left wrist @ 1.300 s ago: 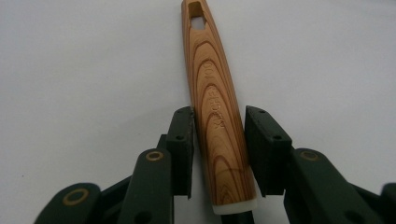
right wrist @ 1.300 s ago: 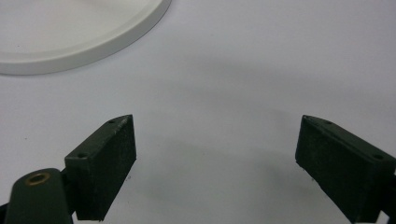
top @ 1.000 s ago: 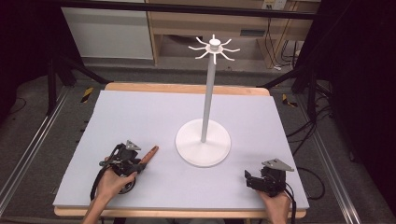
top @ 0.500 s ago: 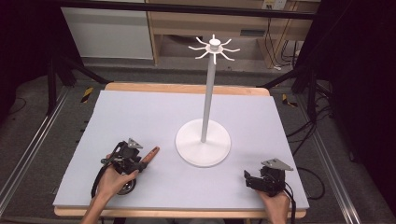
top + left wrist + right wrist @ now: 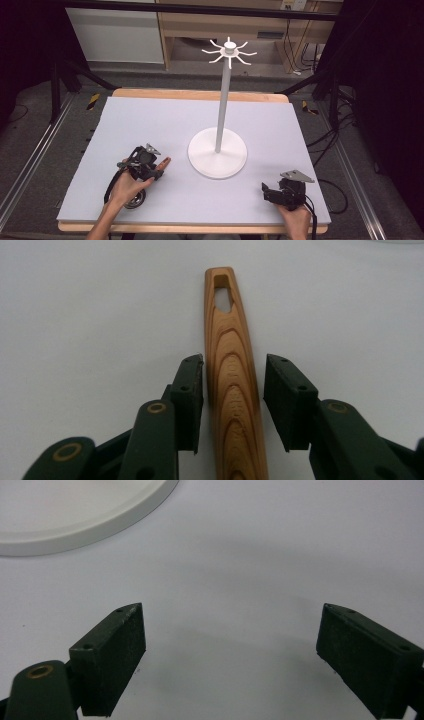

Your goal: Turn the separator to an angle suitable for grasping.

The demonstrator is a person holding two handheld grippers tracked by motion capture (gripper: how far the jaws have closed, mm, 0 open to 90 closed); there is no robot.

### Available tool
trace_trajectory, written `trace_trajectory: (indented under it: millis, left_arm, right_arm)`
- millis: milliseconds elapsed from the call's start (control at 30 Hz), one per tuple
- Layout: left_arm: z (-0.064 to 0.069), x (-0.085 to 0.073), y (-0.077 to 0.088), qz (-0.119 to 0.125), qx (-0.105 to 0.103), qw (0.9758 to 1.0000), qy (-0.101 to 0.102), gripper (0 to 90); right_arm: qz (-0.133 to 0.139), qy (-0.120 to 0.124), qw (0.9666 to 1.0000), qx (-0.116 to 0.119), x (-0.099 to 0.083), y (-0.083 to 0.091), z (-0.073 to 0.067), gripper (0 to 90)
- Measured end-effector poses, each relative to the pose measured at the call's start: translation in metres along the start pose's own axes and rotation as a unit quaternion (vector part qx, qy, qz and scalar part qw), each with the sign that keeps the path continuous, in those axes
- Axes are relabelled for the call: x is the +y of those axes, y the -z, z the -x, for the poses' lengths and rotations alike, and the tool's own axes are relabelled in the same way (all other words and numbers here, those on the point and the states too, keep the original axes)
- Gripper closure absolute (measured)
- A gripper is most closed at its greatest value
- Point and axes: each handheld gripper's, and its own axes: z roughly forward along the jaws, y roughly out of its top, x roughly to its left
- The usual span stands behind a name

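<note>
Between the left gripper's [image 5: 232,402] just-opened matte black pads lies a slim, tapered wooden handle [image 5: 231,375] with banded grain, untouched; the right gripper [image 5: 230,650] gapes wide over bare tabletop.

Wooden handle [image 5: 231,385]: orange-tan with darker brown arched grain bands. Left gripper [image 5: 233,390] jaws beside the handle: black, brass-coloured rivets. Stand [image 5: 218,158]: white. Table [image 5: 150,120]: pale lavender-grey top, light wood edge.
</note>
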Motion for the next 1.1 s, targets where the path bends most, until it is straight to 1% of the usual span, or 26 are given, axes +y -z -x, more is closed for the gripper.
trace_trajectory:
  millis: [33,100,233,267,300,333,400,467,533,567,633,733,833,867,900,1000,1033,1100]
  left_arm:
    - [-0.001,0.0,-0.001,-0.003,0.0,1.0,0.0,61.0]
    - [-0.003,-0.001,0.0,-0.001,-0.004,1.0,0.004,61.8]
    - [-0.003,0.0,0.0,-0.008,-0.005,1.0,0.0,62.9]
    - [-0.003,0.001,-0.001,-0.011,-0.005,0.9999,-0.003,62.9]
    - [-0.003,0.002,-0.001,-0.013,-0.005,0.9999,-0.001,62.7]
    - [-0.003,0.003,-0.001,-0.019,-0.004,0.9998,-0.003,62.6]
    - [-0.002,0.004,-0.001,-0.023,0.001,0.9997,-0.007,62.5]
    - [-0.001,0.005,-0.002,-0.026,0.002,0.9997,-0.003,62.5]
    - [-0.002,0.006,-0.002,-0.031,0.0,0.9995,-0.004,62.4]
    - [-0.002,0.007,-0.002,-0.03,-0.002,0.9996,0.001,62.5]
    - [-0.002,0.007,-0.002,-0.032,-0.001,0.9995,0.001,62.6]
    - [-0.003,0.007,-0.002,-0.033,-0.002,0.9994,0.005,64.0]
    - [-0.003,0.008,-0.002,-0.038,-0.002,0.9992,0.01,65.0]
    - [-0.003,0.009,-0.002,-0.039,0.0,0.9991,0.015,65.3]
    - [-0.003,0.01,-0.002,-0.041,0.0,0.999,0.016,65.8]
    - [-0.004,0.012,-0.002,-0.048,-0.002,0.9987,0.018,66.8]
    - [-0.004,0.012,-0.002,-0.048,-0.002,0.9987,0.017,67.1]
    - [-0.004,0.012,-0.002,-0.048,-0.001,0.9987,0.015,67.2]
  right_arm:
    - [-0.001,0.001,1.0,0.0,0.0,0.0,0.0,12.8]
    - [-0.001,0.001,1.0,0.0,0.0,0.0,0.0,12.8]
    - [-0.001,-0.001,1.0,0.0,0.0,0.0,0.0,12.8]
    - [-0.001,0.001,1.0,0.0,0.0,0.0,0.0,12.8]
    - [-0.002,0.001,1.0,0.001,0.0,-0.001,0.0,12.8]
    - [-0.003,-0.002,1.0,0.002,0.0,-0.001,0.0,12.7]
    - [-0.004,-0.002,1.0,0.004,0.0,-0.001,0.0,12.7]
    - [-0.004,-0.002,1.0,0.005,0.0,-0.001,0.0,12.7]
    - [-0.004,-0.002,1.0,0.004,0.0,-0.001,0.0,12.7]
    - [-0.004,-0.001,1.0,0.005,0.0,-0.001,0.0,12.7]
    - [-0.006,0.001,1.0,0.005,0.0,-0.001,0.0,12.7]
    - [-0.006,0.003,1.0,0.004,0.0,-0.002,0.0,12.7]
    - [-0.009,-0.004,0.9999,0.005,0.0,-0.002,0.0,12.5]
    - [-0.008,0.001,1.0,0.005,0.0,-0.002,0.001,12.5]
    - [-0.008,0.0,1.0,0.005,0.0,-0.002,0.001,12.5]
    - [-0.008,0.0,1.0,0.005,0.0,-0.002,0.001,12.5]
    - [-0.008,-0.002,0.9999,0.005,0.0,-0.002,0.001,12.5]
    - [-0.008,0.001,0.9999,0.006,0.0,-0.002,0.002,12.5]
